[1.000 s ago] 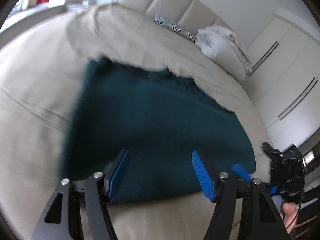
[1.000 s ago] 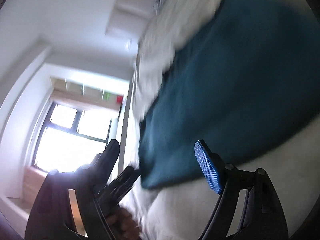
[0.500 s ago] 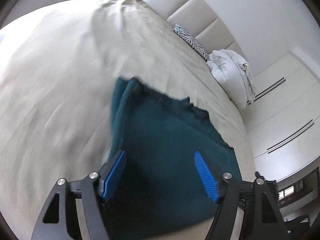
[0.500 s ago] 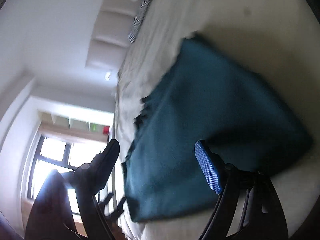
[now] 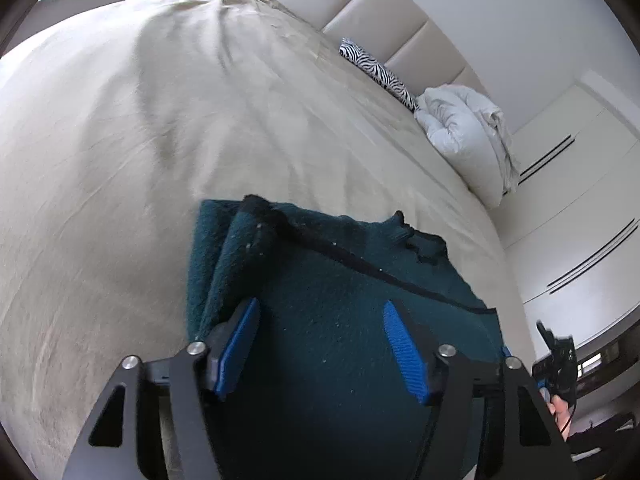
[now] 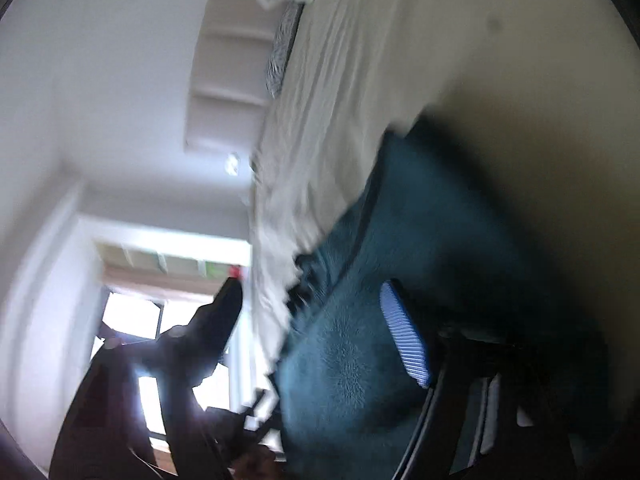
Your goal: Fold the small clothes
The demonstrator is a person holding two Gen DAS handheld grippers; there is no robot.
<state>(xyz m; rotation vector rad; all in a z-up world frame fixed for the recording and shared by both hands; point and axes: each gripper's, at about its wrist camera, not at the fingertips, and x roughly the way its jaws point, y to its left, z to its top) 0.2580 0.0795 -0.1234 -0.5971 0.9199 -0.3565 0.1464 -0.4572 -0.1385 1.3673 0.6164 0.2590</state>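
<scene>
Teal fleece garment (image 5: 352, 320) lies part-folded on the bed (image 5: 120, 160); left gripper (image 5: 320, 340) and right gripper (image 6: 312, 328), jaws apart and just narrowing, must clamp its near edge.

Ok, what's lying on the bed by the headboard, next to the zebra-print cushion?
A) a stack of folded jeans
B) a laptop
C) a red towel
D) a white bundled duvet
D: a white duvet lies bunched beside the zebra cushion against the headboard.

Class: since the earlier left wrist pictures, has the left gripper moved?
Yes. The left gripper advanced towards the headboard; the white duvet looms nearer.
</scene>
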